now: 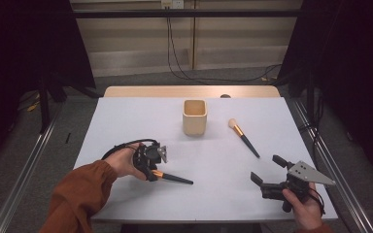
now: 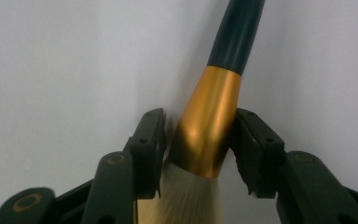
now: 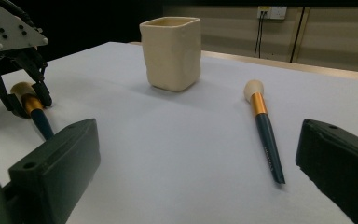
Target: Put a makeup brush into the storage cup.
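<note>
A makeup brush [image 1: 172, 178] with pale bristles, a gold ferrule and a dark handle lies on the white table [image 1: 126, 121] at the front left. My left gripper [image 1: 151, 174] points down over its bristle end. In the left gripper view the gold ferrule [image 2: 209, 121] sits between the jaws of the left gripper [image 2: 198, 116]; one pad touches it and a thin gap shows at the other. My right gripper [image 1: 267, 168] stands open above the front right of the table, nothing between its jaws. A second brush [image 1: 244, 138] lies right of the cream square cup [image 1: 194, 117].
In the right gripper view, beyond the right gripper [image 3: 198, 130], stand the cup [image 3: 171, 53], the second brush [image 3: 263, 130] and, at far left, the left gripper over the first brush [image 3: 32, 109]. Metal rails run along both table sides; cables lie on the floor behind.
</note>
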Tool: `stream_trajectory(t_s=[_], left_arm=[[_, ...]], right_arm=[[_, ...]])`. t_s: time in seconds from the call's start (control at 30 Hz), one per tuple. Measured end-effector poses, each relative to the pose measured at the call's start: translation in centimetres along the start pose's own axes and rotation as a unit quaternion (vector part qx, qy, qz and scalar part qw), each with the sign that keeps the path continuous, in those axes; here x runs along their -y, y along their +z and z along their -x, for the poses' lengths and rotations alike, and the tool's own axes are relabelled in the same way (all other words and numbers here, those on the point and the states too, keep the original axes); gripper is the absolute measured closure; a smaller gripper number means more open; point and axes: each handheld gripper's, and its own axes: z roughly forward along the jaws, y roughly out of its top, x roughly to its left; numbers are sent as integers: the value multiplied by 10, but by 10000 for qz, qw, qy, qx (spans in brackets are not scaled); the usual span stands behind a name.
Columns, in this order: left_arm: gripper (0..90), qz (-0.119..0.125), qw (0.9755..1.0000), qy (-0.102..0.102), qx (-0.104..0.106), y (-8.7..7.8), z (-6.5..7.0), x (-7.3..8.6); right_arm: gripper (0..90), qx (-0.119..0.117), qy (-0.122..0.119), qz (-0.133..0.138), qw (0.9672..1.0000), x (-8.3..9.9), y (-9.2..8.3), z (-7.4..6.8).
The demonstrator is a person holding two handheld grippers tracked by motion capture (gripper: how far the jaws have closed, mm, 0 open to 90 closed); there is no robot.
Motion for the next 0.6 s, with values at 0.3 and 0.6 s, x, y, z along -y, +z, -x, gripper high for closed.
stream_trajectory(t_s=[0.3, 0.6], left_arm=[[634, -98, 9999, 102, 24, 0, 2, -2], [655, -107, 9999, -58, 58, -1, 0, -3]], right_arm=[[0, -2, 1, -13, 10000, 0, 1, 0], [0, 4, 29, -20, 10000, 0, 1, 0]])
